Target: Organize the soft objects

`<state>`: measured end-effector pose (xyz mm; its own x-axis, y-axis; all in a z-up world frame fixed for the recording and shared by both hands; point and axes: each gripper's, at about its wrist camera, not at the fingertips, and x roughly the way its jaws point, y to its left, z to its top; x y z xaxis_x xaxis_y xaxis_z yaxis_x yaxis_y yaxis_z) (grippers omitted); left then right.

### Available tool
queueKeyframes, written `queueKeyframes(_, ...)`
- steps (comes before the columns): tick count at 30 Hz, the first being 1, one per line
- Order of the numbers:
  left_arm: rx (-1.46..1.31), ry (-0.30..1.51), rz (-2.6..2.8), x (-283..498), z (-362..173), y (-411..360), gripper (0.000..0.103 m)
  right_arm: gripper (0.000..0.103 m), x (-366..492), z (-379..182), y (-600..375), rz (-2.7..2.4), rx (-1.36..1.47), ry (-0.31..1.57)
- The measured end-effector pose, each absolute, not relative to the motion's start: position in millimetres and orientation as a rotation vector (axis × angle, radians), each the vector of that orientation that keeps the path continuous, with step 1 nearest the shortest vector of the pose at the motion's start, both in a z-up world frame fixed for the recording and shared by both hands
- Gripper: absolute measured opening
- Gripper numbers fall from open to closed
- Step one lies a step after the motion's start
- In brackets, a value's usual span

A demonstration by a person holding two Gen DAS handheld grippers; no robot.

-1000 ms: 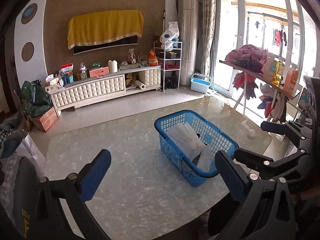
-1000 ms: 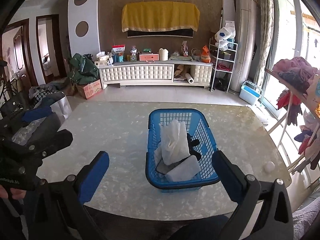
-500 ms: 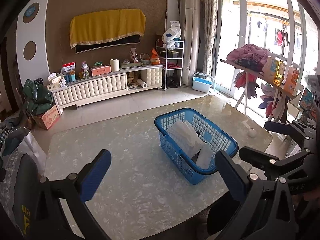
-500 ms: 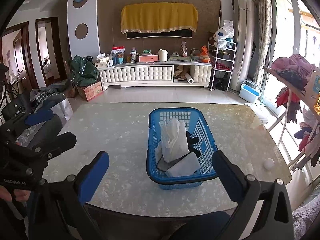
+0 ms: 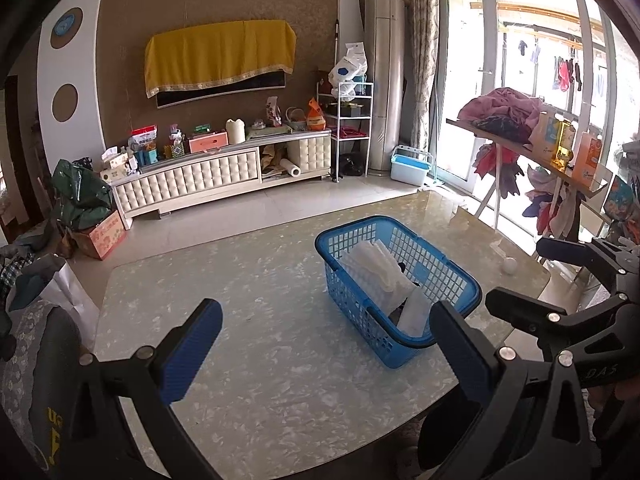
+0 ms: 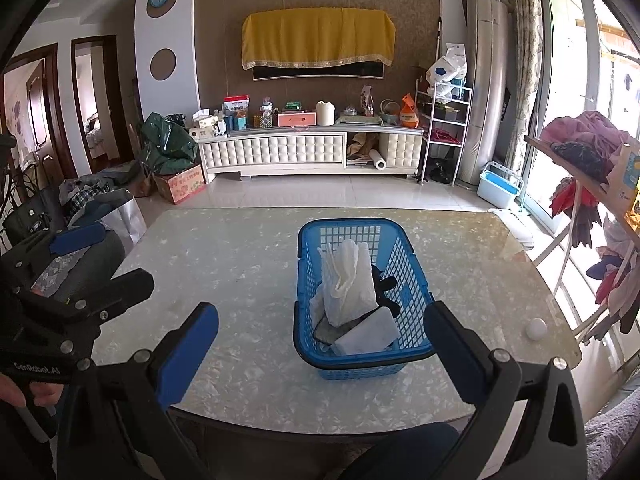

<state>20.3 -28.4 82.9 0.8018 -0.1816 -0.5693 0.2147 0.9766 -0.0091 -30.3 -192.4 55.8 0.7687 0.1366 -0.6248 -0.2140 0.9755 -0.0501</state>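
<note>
- One blue basket (image 6: 362,292) stands on the marbled worktop (image 6: 240,264), toward its right half in the left wrist view (image 5: 396,280) and near its middle in the right wrist view.
- Inside the basket lie soft items: one large white cloth (image 6: 350,280) propped upright, one smaller white folded piece (image 6: 370,334) at the near end, and one dark item (image 6: 384,284) partly hidden behind the white cloth; an exact count of the pieces under them cannot be told.
- One small white ball (image 6: 536,328) rests on the worktop near its right edge, well apart from the basket; it also shows in the left wrist view (image 5: 510,266).
- Left hand-held gripper (image 5: 320,344): its two blue-padded fingers are spread wide, holding nothing, above the near part of the worktop. It also appears at the left edge of the right wrist view.
- Right hand-held gripper (image 6: 320,344): two blue-padded fingers spread wide, empty, framing the near end of the basket without touching it.
- One hand (image 6: 28,390) grips the handle of the left hand-held gripper at the lower left of the right wrist view.
- Background: one long white cabinet (image 6: 312,148) against the wall, under one yellow drape (image 6: 316,40).
</note>
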Motion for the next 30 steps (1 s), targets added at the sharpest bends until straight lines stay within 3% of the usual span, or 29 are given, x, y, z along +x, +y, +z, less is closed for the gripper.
queueKeyframes(30,0.051,0.621,-0.229,14.6,81.3,-28.7,0.103,0.103,-31.2,59.9,-194.9,0.193,-0.110,0.694)
